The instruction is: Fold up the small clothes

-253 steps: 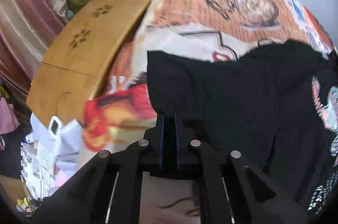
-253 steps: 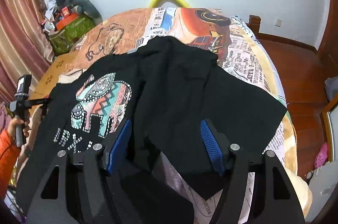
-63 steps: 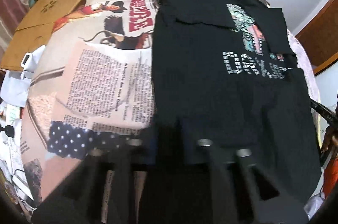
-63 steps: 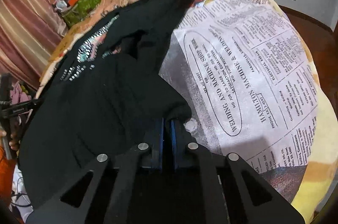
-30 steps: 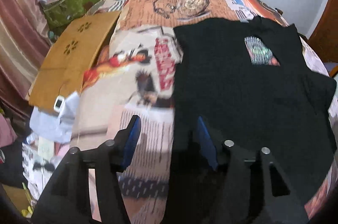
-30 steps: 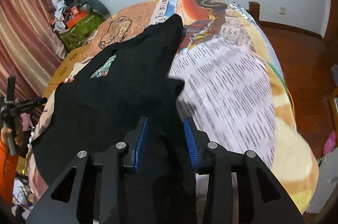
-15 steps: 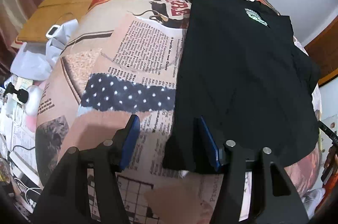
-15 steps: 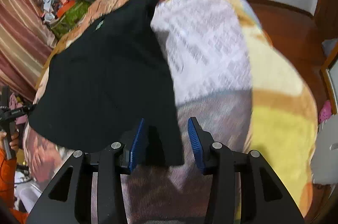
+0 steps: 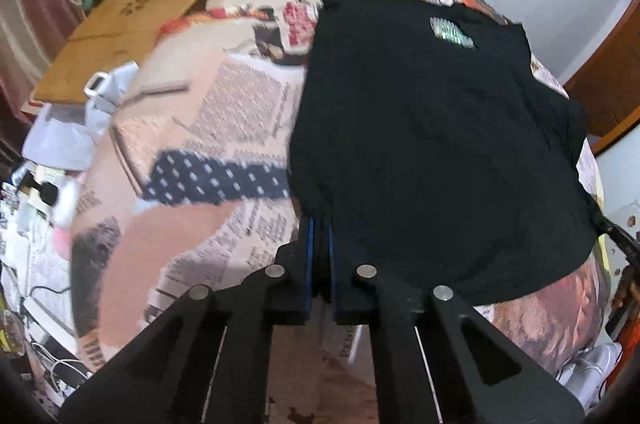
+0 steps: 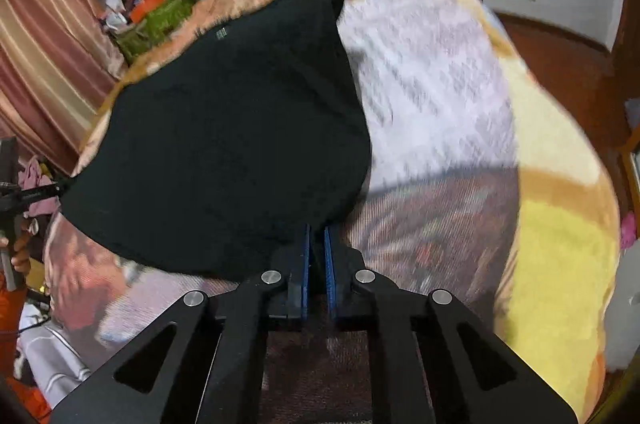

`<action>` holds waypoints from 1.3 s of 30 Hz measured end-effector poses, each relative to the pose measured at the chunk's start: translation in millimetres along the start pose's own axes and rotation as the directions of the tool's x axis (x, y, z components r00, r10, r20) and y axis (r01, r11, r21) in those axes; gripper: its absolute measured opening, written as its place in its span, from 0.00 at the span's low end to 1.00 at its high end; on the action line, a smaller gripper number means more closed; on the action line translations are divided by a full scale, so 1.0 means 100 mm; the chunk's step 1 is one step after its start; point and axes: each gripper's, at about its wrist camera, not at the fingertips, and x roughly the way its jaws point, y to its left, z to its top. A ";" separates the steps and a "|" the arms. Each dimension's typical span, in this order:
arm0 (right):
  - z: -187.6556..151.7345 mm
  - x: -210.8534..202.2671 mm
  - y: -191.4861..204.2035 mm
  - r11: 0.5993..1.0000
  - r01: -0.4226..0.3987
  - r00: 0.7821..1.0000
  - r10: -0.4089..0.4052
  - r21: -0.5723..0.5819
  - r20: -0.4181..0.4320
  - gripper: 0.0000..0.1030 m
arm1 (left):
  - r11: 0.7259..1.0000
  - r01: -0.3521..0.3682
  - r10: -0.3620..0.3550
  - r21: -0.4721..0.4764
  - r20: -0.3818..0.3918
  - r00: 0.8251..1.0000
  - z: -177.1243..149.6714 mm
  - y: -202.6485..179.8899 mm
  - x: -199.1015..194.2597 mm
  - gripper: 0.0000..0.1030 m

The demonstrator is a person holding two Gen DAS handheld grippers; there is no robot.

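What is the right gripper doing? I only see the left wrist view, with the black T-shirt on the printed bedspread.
Observer: The right gripper is shut on the black T-shirt's near right corner.
Operator: What lies beyond that corner?
Observer: Bare printed bedspread, then a yellow patch toward its edge.
Operator: Is my left side visible there?
Observer: Yes, a hand with an orange sleeve holds the left gripper's handle.

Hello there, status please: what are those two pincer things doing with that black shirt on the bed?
Left tool shut on black shirt, near corner. Right tool shut on the other near corner. Shirt flat on printed bedspread. Nothing in the way.
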 end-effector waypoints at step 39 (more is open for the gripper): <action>2.68 0.22 0.22 0.995 0.076 0.932 -0.046 -0.071 0.360 0.05 | 0.983 -0.157 0.179 -0.096 0.292 0.939 3.02 -0.23 0.27 0.05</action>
